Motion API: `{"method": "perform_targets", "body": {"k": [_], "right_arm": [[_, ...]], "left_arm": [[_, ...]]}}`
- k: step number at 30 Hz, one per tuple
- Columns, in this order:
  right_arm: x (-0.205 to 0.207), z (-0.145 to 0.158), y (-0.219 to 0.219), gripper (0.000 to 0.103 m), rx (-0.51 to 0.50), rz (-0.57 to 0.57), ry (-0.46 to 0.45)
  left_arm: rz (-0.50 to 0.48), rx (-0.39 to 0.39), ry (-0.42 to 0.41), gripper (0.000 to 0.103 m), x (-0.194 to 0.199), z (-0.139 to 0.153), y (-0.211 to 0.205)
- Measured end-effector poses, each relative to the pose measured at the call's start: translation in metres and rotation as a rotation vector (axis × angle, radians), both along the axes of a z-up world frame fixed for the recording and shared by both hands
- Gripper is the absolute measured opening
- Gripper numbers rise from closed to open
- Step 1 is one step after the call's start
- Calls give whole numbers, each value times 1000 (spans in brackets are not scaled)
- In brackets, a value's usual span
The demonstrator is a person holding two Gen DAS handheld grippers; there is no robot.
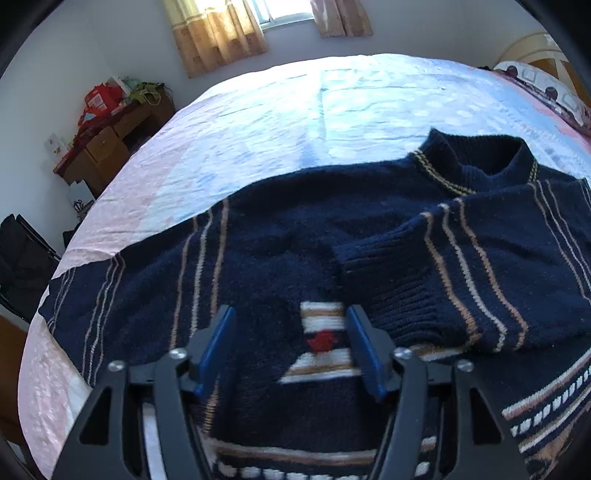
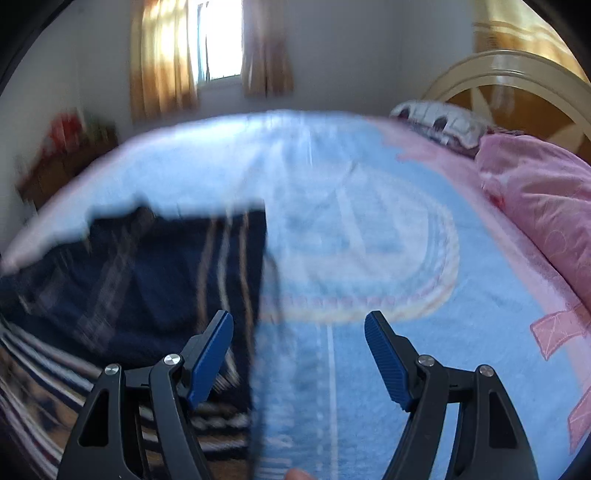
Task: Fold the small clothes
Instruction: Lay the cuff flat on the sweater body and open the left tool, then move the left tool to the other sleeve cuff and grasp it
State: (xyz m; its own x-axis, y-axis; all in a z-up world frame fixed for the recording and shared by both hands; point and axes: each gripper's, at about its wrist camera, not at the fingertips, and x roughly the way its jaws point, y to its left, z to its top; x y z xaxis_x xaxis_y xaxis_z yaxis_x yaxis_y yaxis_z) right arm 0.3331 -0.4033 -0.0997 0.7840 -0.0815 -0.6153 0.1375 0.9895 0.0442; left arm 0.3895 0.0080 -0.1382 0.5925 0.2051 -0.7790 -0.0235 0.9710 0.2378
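Note:
A small navy knit sweater point(image 1: 280, 236) with tan and white stripes lies flat on the bed point(image 1: 332, 110), collar point(image 1: 480, 158) at the far right. One sleeve point(image 1: 436, 280) is folded across its chest. My left gripper point(image 1: 290, 317) is open and empty, hovering over the sweater's front pattern point(image 1: 325, 339). In the blurred right wrist view the sweater point(image 2: 147, 280) lies at the left, its side edge running down the middle. My right gripper point(image 2: 299, 323) is open and empty above that edge and the blue bedspread point(image 2: 369, 240).
A pink pillow point(image 2: 546, 206) and a patterned pillow point(image 2: 443, 118) lie by the headboard point(image 2: 517, 85) at the right. A wooden desk point(image 1: 110, 144) with red bags stands by the wall at the left. A curtained window point(image 1: 273, 14) is behind the bed.

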Motion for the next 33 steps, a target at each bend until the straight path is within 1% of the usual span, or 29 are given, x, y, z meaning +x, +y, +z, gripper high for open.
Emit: {"method": "perform_targets", "body": {"k": [1,2,3,5,7,8,9,11,13,15,16,17,18,19,20,22,25,27,30,31,32,33], "right_arm": [[-4,11,-3,74,38,-1,-40],[-6,17,-4,74,59,-1,-60],[-7,23,-4,74,71,-2,-76],[-1,27,6,70,73,30,-66],[9,20,23,65,80,94,-22],[13,14,31,61,95,128,8],[18,5,41,55,99,161,47],[28,-18,63,47,68,198,147],[30,-40,79,43,58,234,227],[24,-40,87,42,14,230,214],[23,-39,87,42,22,229,224],[22,-36,87,42,32,224,233],[21,-34,89,42,24,223,237],[20,-30,93,42,1,224,234],[20,-25,98,43,-20,227,223],[22,-14,109,43,-24,242,197],[33,-3,129,42,-8,272,180],[43,-7,146,43,0,300,192],[55,-31,175,43,-15,350,265],[56,-40,185,43,-50,356,280],[51,-41,191,43,-100,354,249],[48,-40,198,43,-139,358,241]], "left_arm": [[6,10,0,72,1,-2,2],[10,16,5,72,3,-5,5],[11,6,10,72,6,-8,8],[19,-35,7,72,6,-8,13],[20,-49,6,72,4,-7,14],[20,-53,4,72,3,-7,15],[21,-60,2,72,2,-6,15],[18,-81,-2,72,-1,-3,18],[17,-98,-9,72,-5,0,23],[16,-116,-19,72,-10,4,30],[13,-125,-28,72,-13,7,35],[12,-131,-42,74,-16,11,41],[16,-134,-57,76,-19,14,47],[24,-136,-71,81,-22,17,55],[36,-138,-86,85,-24,19,65],[70,-136,-102,90,-27,21,85],[129,-132,-95,90,-30,18,114],[173,-130,-89,90,-32,15,137],[232,-114,-93,90,-38,13,166],[250,-111,-94,90,-40,12,175],[276,-107,-95,90,-41,11,188],[305,-104,-95,90,-42,9,201]]}}
